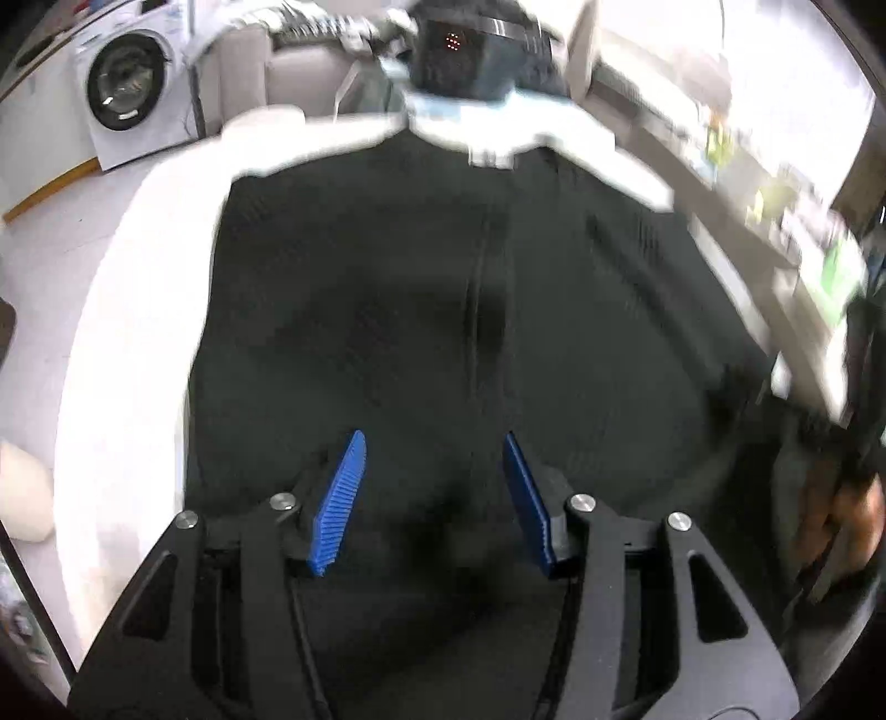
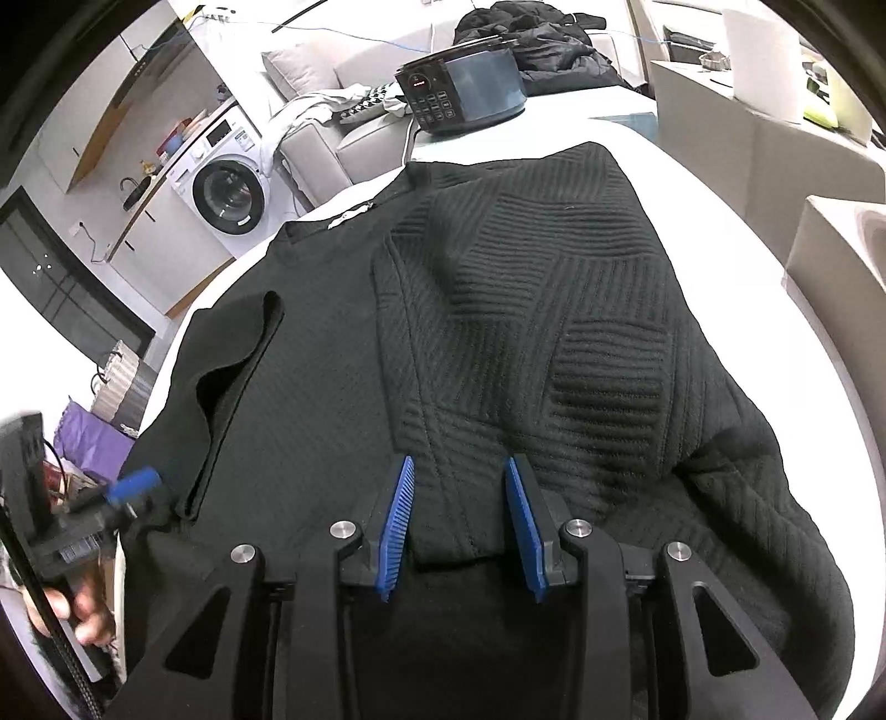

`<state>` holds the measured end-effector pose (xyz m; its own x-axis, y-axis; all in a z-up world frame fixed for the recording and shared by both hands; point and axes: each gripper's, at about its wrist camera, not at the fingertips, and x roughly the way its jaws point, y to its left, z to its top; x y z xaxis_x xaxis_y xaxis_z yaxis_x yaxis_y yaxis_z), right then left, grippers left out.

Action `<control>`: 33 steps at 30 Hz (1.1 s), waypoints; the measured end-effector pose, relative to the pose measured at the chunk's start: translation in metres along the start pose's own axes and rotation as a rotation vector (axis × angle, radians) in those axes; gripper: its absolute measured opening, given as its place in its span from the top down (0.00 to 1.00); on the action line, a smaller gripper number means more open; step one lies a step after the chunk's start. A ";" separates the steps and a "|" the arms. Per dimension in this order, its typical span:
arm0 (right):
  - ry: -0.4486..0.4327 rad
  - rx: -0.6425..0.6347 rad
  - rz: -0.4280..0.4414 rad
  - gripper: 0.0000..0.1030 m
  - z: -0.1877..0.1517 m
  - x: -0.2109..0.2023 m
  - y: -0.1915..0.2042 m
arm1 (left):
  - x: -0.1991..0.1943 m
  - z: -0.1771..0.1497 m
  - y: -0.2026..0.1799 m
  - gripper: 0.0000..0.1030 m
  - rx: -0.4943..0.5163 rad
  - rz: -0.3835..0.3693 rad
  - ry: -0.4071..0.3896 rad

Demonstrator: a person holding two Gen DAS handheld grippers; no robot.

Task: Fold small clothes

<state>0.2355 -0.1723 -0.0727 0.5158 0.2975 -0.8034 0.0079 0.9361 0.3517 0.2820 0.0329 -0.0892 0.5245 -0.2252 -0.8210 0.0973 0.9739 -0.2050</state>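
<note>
White and rounded, the table point(image 2: 736, 183) carries a black garment point(image 2: 343, 376) spread across most of its top, with a washing machine point(image 2: 230, 194) against the wall behind and a pale sofa point(image 2: 326, 133) beside it. At the far end of the table sits a dark electric cooker point(image 2: 462, 91) with a lit red display, and behind it a heap of dark clothing point(image 2: 545, 41) lies on the sofa.

One side of the garment is folded over onto its middle, showing a ribbed, block-patterned panel point(image 2: 554, 310); the smoother part lies flat to the left of it, with a short flap point(image 2: 238, 360) curling up near the edge.

In the right wrist view the right tool point(image 2: 460, 526) hovers low over the near hem, its blue pads point(image 2: 400, 520) apart with the folded panel's lower edge between them; whether they touch the cloth is unclear.

The left wrist view is motion-blurred. The left tool point(image 1: 434, 498) sits above the dark cloth with its pads point(image 1: 340, 498) spread wide and nothing held between them. That tool also shows at the lower left of the right wrist view, gripped by a hand point(image 2: 83, 609) just beside the table's edge.
</note>
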 end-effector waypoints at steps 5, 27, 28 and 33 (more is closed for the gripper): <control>-0.003 0.014 0.006 0.65 0.000 0.000 0.001 | 0.033 0.044 -0.007 0.53 -0.038 -0.036 -0.041; -0.007 0.019 0.012 0.65 0.005 -0.009 -0.007 | 0.089 0.101 -0.049 0.53 0.046 0.023 -0.011; -0.008 0.020 0.012 0.65 0.005 -0.010 -0.007 | 0.095 0.103 -0.052 0.53 0.056 0.049 -0.001; -0.004 0.021 0.011 0.65 0.006 -0.010 -0.008 | 0.123 0.112 -0.059 0.96 0.074 0.102 -0.023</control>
<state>0.2352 -0.1838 -0.0650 0.5196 0.3073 -0.7973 0.0203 0.9284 0.3711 0.4359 -0.0488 -0.1185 0.5542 -0.1253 -0.8229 0.1044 0.9913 -0.0806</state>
